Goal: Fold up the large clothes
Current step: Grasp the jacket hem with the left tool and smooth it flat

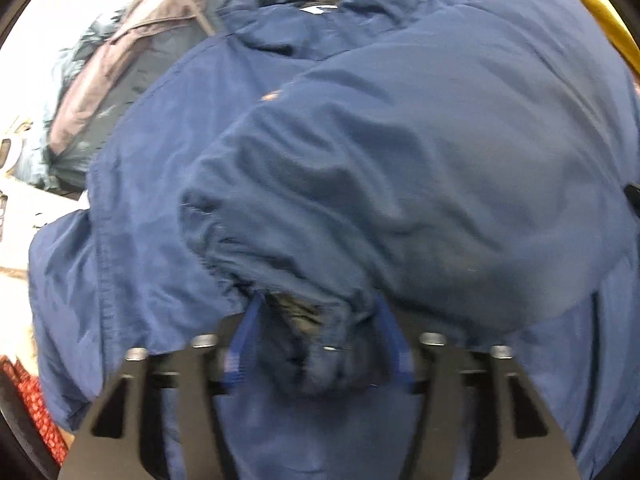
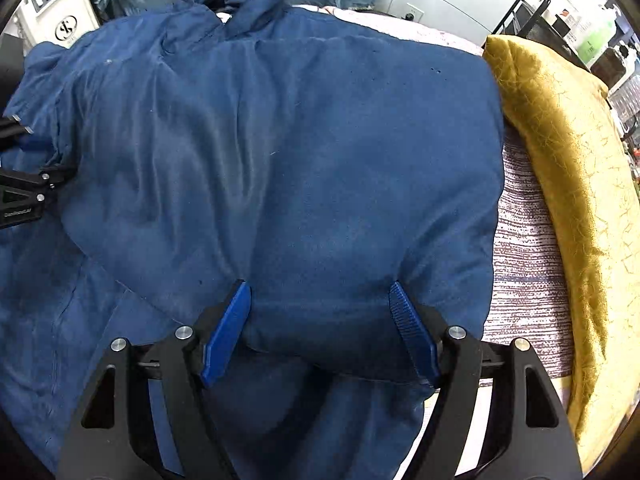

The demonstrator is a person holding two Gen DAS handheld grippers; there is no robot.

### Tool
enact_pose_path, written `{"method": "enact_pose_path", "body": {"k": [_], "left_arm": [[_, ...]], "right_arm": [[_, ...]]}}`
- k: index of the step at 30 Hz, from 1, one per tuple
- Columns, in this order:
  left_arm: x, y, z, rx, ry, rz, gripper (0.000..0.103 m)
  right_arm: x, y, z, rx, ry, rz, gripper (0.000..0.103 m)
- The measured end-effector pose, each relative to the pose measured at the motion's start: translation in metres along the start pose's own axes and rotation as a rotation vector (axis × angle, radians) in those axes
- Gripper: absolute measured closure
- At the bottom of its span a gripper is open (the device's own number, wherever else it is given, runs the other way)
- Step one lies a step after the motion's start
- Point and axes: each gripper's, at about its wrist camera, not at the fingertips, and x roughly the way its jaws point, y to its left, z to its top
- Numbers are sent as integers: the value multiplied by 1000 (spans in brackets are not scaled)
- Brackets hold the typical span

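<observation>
A large blue padded jacket [image 2: 304, 152] lies spread on the bed, one side folded over its body, collar at the far end. It also fills the left wrist view [image 1: 400, 140]. My left gripper [image 1: 320, 312] has its blue fingers around the sleeve cuff [image 1: 312, 320], which bunches between them. My right gripper [image 2: 320, 292] stands wide open, its blue fingers [image 2: 228, 332] on either side of the folded edge of the jacket. The left gripper shows at the left edge of the right wrist view [image 2: 24, 192].
A yellow-gold pillow [image 2: 568, 184] lies along the right of the jacket on a striped bedspread [image 2: 524, 264]. Other clothes [image 1: 120, 72] are piled at the far left. A black wire rack [image 2: 532, 12] stands behind the pillow.
</observation>
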Motion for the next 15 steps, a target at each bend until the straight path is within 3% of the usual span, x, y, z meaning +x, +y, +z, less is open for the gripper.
{"method": "enact_pose_path", "body": {"k": [1, 2, 12, 15], "left_arm": [[1, 4, 0, -14, 1, 12, 28], [2, 7, 0, -25, 2, 6, 27], [-32, 28, -12, -42, -49, -30, 25], [-52, 41, -26, -65, -91, -48, 18]], "right_arm": [[2, 4, 1, -12, 7, -19, 30], [3, 8, 3, -19, 14, -35, 30], [4, 9, 11, -5, 52, -43, 26], [3, 6, 20, 7, 77, -35, 24]]}}
